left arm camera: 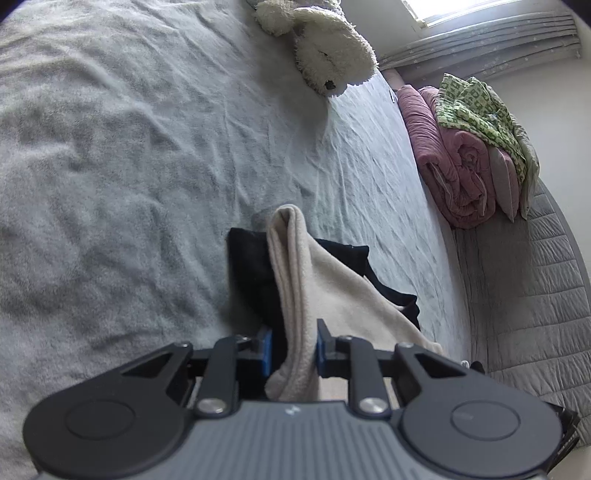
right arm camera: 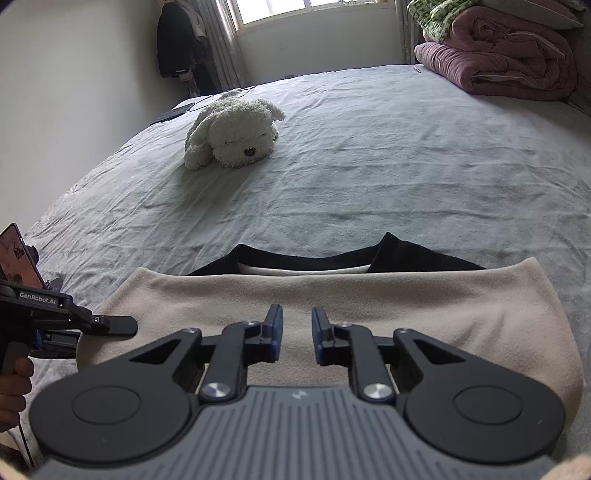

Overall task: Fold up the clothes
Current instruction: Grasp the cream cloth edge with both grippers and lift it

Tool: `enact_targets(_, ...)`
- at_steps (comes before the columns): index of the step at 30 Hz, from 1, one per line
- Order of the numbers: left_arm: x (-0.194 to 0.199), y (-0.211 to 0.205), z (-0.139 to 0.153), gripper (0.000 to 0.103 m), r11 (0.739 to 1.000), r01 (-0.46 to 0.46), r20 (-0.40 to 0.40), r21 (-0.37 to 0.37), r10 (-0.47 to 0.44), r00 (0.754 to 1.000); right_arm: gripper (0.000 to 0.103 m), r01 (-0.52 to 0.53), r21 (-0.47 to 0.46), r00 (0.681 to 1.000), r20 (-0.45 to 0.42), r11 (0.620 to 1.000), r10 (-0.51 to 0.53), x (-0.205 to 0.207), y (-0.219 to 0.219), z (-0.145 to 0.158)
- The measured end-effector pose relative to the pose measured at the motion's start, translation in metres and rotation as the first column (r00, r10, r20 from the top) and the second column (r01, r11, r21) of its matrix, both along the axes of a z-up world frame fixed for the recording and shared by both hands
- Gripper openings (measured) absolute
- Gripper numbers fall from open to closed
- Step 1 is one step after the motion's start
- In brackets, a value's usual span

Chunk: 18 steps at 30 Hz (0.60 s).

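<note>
**Around the bed**

Grey wrinkled sheet (right arm camera: pixel 369 177) across the bed. White plush dog (right arm camera: pixel 236 136) lying on it, muzzle toward the camera. Rolled pink quilt (right arm camera: pixel 509 70) at the far right corner, green patterned cloth (right arm camera: pixel 436 14) on top. Window (right arm camera: pixel 314 9) behind, curtain (right arm camera: pixel 221 44) at its left, dark coat (right arm camera: pixel 173 44) hanging nearby. Phone (right arm camera: pixel 14 254) at left edge.

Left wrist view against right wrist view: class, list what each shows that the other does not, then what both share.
Only the left wrist view: the left gripper seen from behind, its pads pinching a bunched fold of the beige garment.

Only the right wrist view: the right gripper over the flat beige cloth, a phone, the window, dark clothes hanging by the curtain.

Both: grey bed, plush dog, black garment, pink quilt, green patterned cloth.
</note>
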State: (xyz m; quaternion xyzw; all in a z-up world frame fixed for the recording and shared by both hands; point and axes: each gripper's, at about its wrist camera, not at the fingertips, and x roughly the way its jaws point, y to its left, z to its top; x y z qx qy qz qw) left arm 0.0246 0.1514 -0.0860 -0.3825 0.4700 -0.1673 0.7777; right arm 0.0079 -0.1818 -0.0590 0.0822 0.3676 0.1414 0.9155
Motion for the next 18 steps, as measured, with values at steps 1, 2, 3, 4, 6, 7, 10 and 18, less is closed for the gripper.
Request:
enact_targets(1,-0.001,0.0,0.005,0.02,1.0,0.001,0.012,-0.008,0.0,1.0,0.012,-0.007,0.009,1.0,-0.01,1.0,0.007,0.001,0.0,0.0)
enact_targets(2,-0.003,-0.001,0.011,0.02,1.0,0.006,0.027,-0.011,-0.006,1.0,0.011,-0.014,0.015,1.0,-0.019,1.0,0.014,0.002,0.0,0.0)
enact_targets(3,-0.004,-0.003,0.017,0.02,1.0,0.013,0.041,-0.01,-0.013,0.999,0.01,-0.018,0.01,0.999,-0.027,1.0,0.018,0.003,0.001,0.0)
enact_targets(4,-0.005,-0.006,0.025,0.02,1.0,0.022,0.056,-0.008,-0.021,0.998,0.01,-0.02,0.005,0.999,-0.036,1.0,0.02,0.004,0.003,-0.002)
enact_targets(6,-0.006,-0.012,0.037,0.02,0.999,0.038,0.084,-0.008,-0.037,0.996,0.01,-0.023,-0.005,0.998,-0.057,1.0,0.022,0.007,0.004,-0.006)
enact_targets(7,-0.007,-0.015,0.043,0.019,0.999,0.044,0.095,-0.01,-0.043,0.995,0.009,-0.021,-0.005,0.997,-0.073,1.0,0.021,0.01,0.005,-0.01)
enact_targets(10,-0.006,-0.023,0.057,0.019,0.998,0.06,0.119,-0.023,-0.057,0.991,0.007,-0.015,0.0,0.993,-0.12,1.0,0.015,0.019,0.005,-0.023)
enact_targets(18,0.005,-0.059,0.072,0.018,0.992,0.061,0.147,-0.11,-0.045,0.988,0.002,0.001,0.067,0.99,-0.143,0.998,0.009,0.03,-0.003,-0.032)
